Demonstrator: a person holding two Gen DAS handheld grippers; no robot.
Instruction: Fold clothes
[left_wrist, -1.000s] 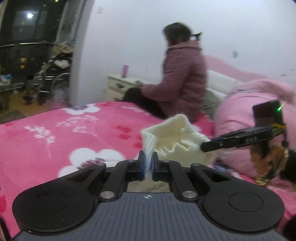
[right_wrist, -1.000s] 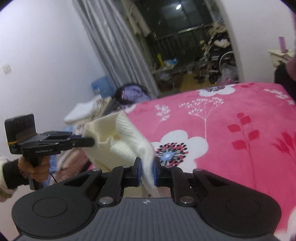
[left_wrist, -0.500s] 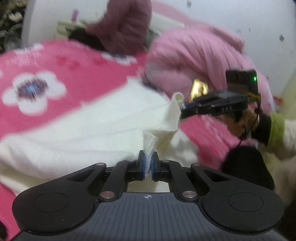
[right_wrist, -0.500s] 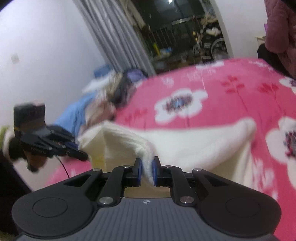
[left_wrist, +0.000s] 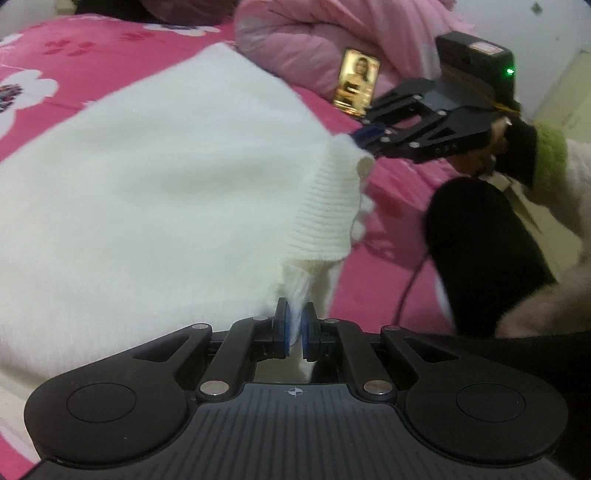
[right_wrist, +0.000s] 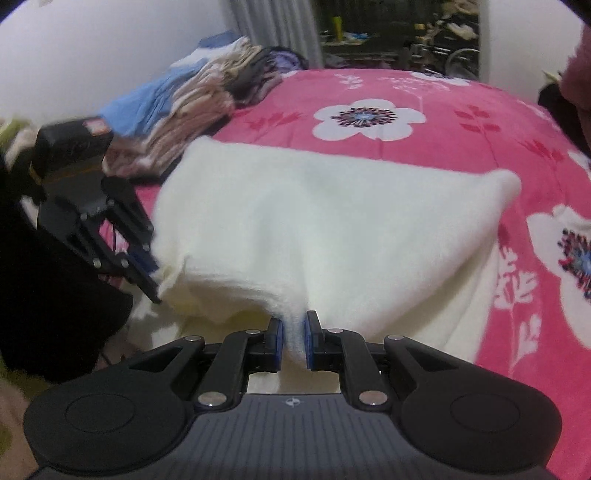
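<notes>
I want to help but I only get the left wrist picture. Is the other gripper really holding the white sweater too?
Observer: Yes, the right gripper is shut on the white sweater's near edge.
Operator: What's past the sweater?
Observer: A pile of folded clothes sits at the far left of the pink flowered bedspread.
Operator: Is the sweater flat?
Observer: Mostly; its far part lies spread on the bedspread, while the near edge rises to the pads.

I can't make out the small gold card (left_wrist: 356, 83) (upper right, too blurred); the cream sweater (left_wrist: 155, 177) runs off the left edge, its pinched corners hidden between pads.
</notes>
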